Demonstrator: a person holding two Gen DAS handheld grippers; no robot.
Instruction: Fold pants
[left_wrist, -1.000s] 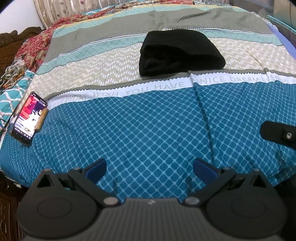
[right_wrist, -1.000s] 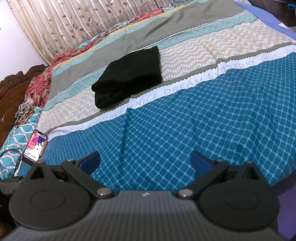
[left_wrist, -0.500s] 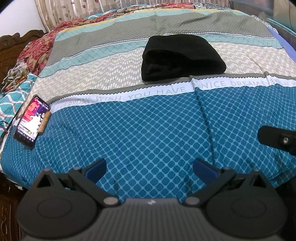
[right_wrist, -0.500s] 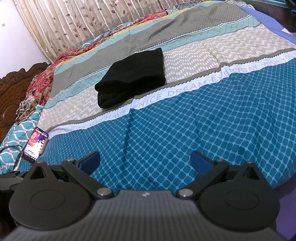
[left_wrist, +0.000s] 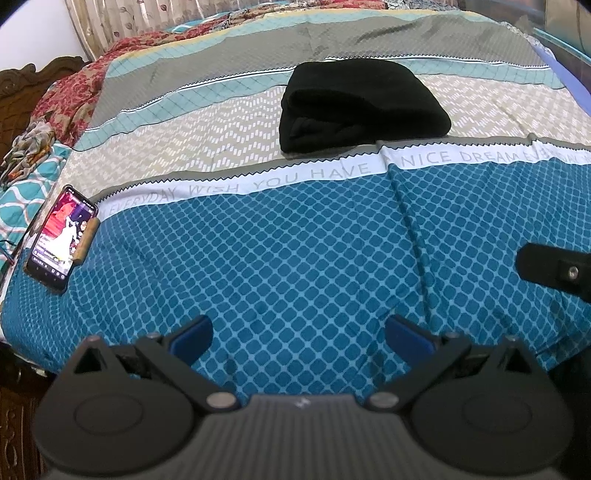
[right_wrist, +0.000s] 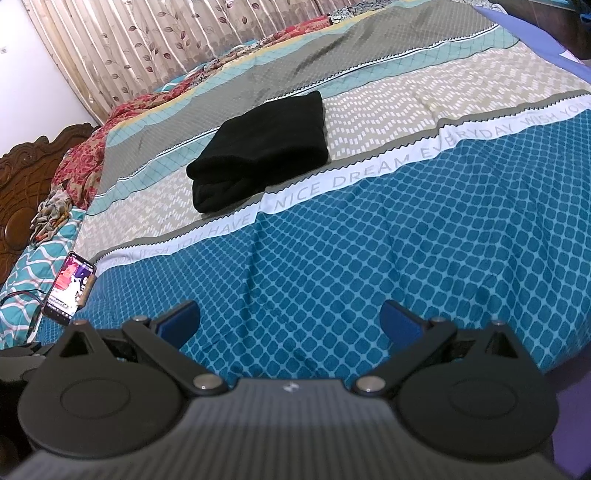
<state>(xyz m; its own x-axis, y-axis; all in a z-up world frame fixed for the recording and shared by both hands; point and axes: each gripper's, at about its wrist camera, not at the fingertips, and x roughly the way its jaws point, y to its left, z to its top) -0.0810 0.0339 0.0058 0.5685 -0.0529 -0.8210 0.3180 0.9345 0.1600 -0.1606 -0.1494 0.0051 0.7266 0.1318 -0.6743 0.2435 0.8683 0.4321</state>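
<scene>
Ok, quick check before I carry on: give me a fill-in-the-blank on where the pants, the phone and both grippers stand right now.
1. The black pants lie on the bedspread already ____.
2. Both the left gripper and the right gripper are ____, holding nothing.
3. The phone lies near the bed's edge with its screen ____.
4. The printed white band runs along the pants' ____ edge.

Missing words: folded; open; lit; near
</scene>
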